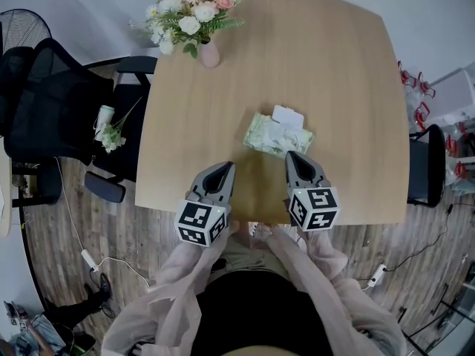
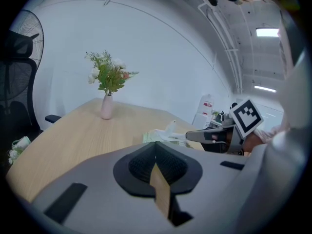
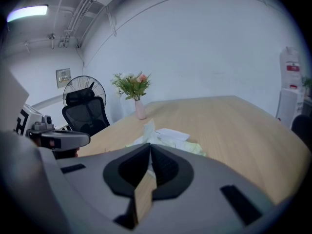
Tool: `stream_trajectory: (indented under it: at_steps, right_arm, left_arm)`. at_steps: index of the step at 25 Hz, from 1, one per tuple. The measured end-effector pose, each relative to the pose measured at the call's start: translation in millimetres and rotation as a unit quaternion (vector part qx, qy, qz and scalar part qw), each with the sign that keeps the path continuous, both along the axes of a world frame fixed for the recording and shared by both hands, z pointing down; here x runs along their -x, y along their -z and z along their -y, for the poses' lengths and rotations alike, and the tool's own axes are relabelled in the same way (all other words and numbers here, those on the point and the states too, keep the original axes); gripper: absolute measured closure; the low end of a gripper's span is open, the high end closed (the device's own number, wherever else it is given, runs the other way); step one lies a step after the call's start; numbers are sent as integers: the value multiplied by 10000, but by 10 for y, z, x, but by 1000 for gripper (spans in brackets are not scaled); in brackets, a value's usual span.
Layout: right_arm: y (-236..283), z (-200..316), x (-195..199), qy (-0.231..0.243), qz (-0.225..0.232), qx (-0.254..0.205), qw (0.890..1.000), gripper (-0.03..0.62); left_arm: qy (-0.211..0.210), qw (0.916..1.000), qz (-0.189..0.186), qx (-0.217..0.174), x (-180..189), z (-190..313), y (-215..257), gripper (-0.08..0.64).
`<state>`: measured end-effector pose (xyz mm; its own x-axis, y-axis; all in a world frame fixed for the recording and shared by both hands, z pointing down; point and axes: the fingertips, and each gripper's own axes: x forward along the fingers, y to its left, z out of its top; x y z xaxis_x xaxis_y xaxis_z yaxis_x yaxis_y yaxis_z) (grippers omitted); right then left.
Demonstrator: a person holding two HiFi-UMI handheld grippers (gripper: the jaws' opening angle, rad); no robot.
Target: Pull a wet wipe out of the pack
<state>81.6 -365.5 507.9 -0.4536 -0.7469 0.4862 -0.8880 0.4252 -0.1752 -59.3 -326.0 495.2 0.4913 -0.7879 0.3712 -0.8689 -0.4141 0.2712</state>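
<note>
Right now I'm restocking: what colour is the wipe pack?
It's a pale green soft wipe pack, clearest in the head view.

- Table [image 1: 334, 87]: bare wood open left, right and beyond the wipe pack [image 1: 278, 134].
- Vase of flowers [image 1: 209, 53]: at the far left edge, well apart from the pack.
- Left gripper [image 1: 224, 167]: at the near edge, with clear tabletop ahead.
- Right gripper [image 1: 292, 156]: its tip is just beside the pack's near side.
- Office chair [image 1: 52, 110]: stands off the table's left side.
</note>
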Motion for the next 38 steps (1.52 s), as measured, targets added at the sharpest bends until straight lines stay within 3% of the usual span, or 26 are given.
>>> stream_trajectory:
  at_steps: [38]
  right_arm:
    - [24, -438, -116, -132, -30, -32, 9999, 580]
  left_arm:
    - [-37, 9999, 7, -120, -19, -340, 56, 548]
